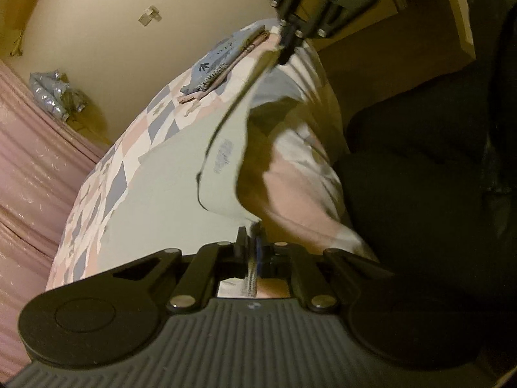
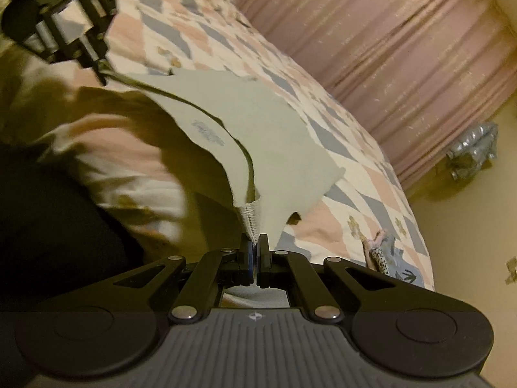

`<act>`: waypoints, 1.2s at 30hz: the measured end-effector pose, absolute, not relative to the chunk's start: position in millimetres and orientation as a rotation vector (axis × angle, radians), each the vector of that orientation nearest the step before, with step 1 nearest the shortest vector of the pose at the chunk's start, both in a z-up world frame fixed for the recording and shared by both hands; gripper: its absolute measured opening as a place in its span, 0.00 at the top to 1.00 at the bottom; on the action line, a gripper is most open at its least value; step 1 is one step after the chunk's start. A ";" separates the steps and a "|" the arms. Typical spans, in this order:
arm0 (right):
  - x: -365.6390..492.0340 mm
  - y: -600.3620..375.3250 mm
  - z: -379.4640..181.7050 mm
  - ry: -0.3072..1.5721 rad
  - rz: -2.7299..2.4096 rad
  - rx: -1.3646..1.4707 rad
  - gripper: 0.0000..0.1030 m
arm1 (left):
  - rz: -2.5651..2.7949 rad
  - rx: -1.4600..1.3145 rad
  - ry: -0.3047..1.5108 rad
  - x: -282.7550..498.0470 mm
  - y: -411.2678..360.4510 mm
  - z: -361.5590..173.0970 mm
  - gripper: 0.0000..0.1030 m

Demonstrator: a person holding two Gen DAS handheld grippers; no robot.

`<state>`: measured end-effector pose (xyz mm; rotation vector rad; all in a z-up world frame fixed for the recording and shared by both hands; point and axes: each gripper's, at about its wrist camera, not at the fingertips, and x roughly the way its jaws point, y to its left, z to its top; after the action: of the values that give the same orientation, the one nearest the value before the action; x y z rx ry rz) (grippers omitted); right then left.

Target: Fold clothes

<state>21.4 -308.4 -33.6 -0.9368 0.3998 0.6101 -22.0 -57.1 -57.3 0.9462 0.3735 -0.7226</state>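
2 grippers pinch 1 pale grey-green cotton T-shirt (image 1: pixel 168 187) at opposite ends of its neckline. On the left gripper (image 1: pixel 251 237) the fingers are pressed together on ribbed collar fabric; the right gripper (image 2: pixel 255 242) is likewise clamped tight on the ribbed edge. Between them the shirt hangs stretched, its body trailing onto the bed's pink, grey and white patchwork quilt (image 2: pixel 339 119), with blue folded clothes (image 1: pixel 213 61) beyond, near pink curtains (image 2: pixel 387 38).

I see a bed (image 1: pixel 106 174) with a pink, grey and white checked cover, a pale green garment (image 1: pixel 168 187) spread on it near my edge, a small stack of folded clothes (image 1: pixel 219 61) lying toward its far edge
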 end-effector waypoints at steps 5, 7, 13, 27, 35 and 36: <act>18.4 -308.5 -41.1 0.410 0.610 -0.966 1.00 | -0.732 0.946 0.413 -19.8 -55.4 -64.2 0.98; 19.6 -309.0 -44.7 0.419 0.610 -0.967 1.00 | -0.737 0.947 0.432 -18.0 -55.1 -68.7 0.99; 21.6 -306.9 -59.6 0.447 0.655 -0.974 1.00 | -0.733 0.942 0.448 -14.8 -53.8 -74.7 0.98; 28.4 -306.6 -60.2 0.453 0.674 -0.937 1.00 | -0.687 0.969 0.396 -18.1 -52.2 -87.2 0.59; 25.2 -305.2 -63.8 0.439 0.690 -0.949 1.00 | -0.659 1.058 0.331 -23.6 -57.2 -101.1 0.58; 24.8 -305.2 -63.7 0.439 0.690 -0.950 1.00 | -0.663 1.063 0.332 -22.7 -58.4 -101.7 0.65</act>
<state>24.8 -305.2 -63.7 -0.9499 0.4385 0.6902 -22.7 -58.4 -101.7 1.0626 0.3323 -0.6632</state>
